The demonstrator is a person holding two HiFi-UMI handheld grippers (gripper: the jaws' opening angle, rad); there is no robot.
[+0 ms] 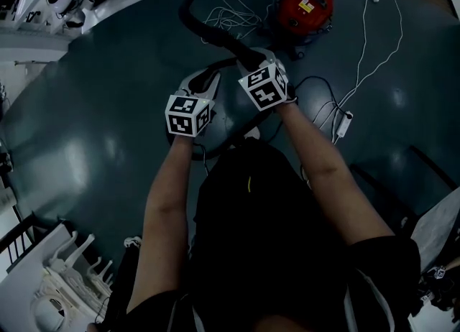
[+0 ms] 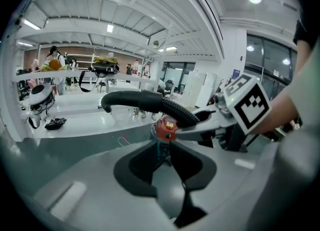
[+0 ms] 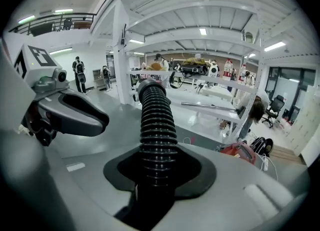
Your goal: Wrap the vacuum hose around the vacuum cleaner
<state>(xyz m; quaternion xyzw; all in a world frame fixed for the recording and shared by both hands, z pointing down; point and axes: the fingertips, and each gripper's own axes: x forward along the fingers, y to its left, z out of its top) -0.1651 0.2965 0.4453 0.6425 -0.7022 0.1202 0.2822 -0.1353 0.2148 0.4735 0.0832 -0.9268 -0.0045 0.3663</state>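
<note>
Gripped in my right tool (image 3: 159, 172), black ribbed vacuum hose (image 3: 157, 125) rises ahead; my left tool (image 2: 165, 160), jaws barely apart, holds nothing. Red vacuum cleaner (image 1: 305, 6) sits on the floor (image 1: 108, 129) beyond.

floor (image 1: 86, 144): dark, glossy | on it: red vac (image 1: 305, 6), white cords (image 1: 224, 16), pwr strip (image 1: 343, 123)

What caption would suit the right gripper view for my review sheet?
Right claw clamped on the ribbed black vacuum hose, the red vacuum cleaner on the floor beyond.
</note>
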